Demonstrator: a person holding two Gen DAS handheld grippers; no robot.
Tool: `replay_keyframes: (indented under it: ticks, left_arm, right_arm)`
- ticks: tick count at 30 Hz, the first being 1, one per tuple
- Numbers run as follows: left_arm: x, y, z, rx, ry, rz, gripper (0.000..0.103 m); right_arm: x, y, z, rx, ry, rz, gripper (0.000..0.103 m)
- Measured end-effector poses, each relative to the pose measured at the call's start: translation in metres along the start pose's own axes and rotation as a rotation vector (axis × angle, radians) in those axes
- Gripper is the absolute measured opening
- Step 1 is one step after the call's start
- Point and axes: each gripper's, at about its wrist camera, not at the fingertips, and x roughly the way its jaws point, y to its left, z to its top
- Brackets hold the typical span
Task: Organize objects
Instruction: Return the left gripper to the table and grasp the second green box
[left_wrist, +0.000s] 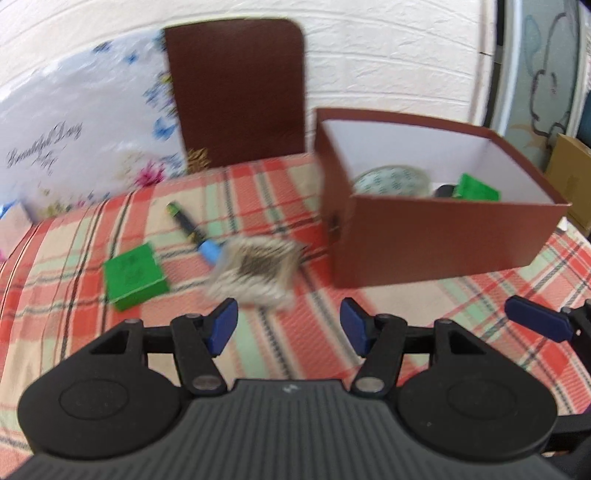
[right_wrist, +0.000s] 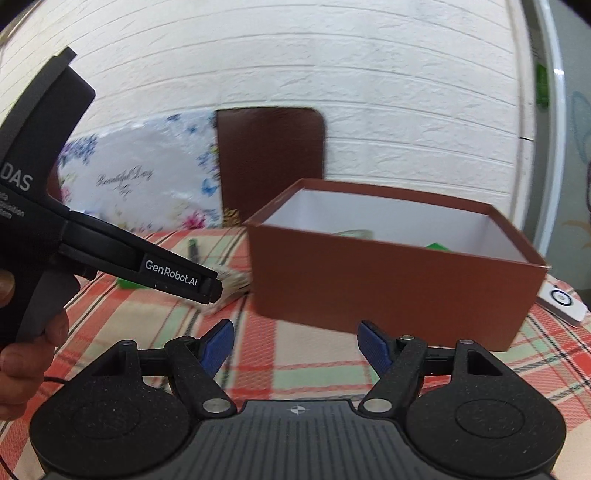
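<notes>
A brown open box (left_wrist: 436, 240) stands on the plaid cloth at the right; it also shows in the right wrist view (right_wrist: 388, 288). Inside it lie a patterned tape roll (left_wrist: 391, 181), a green item (left_wrist: 478, 188) and a dark item. On the cloth left of the box lie a grey patterned pouch (left_wrist: 255, 273), a pen with a blue end (left_wrist: 192, 232) and a green box (left_wrist: 133, 277). My left gripper (left_wrist: 288, 328) is open and empty, just short of the pouch. My right gripper (right_wrist: 295, 347) is open and empty in front of the box.
The brown box lid (left_wrist: 236, 92) leans upright against the white wall behind the table. A floral plastic bag (left_wrist: 85, 133) sits at the back left. A white remote-like device (right_wrist: 561, 299) lies right of the box. The left gripper's body (right_wrist: 110, 254) fills the right wrist view's left side.
</notes>
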Motion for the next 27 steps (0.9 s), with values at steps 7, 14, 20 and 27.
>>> replay_keyframes:
  ticks: [7,14,20,27]
  left_arm:
    - [0.013,0.079,-0.033,-0.120,0.053,0.117,0.063]
    - [0.018,0.168,-0.056,-0.243,0.027,0.297,0.068]
    - [0.017,0.237,-0.075,-0.380,-0.080,0.344,0.078]
    - [0.012,0.241,-0.082,-0.419,-0.139,0.304,0.080]
  right_arm:
    - [0.029,0.042,-0.011,-0.078,0.117,0.147,0.070]
    - [0.076,0.079,0.003,-0.127,0.190,0.248,0.069]
    - [0.124,0.124,0.012,-0.187,0.190,0.286,0.074]
    - [0.191,0.158,0.043,-0.170,0.164,0.262,0.072]
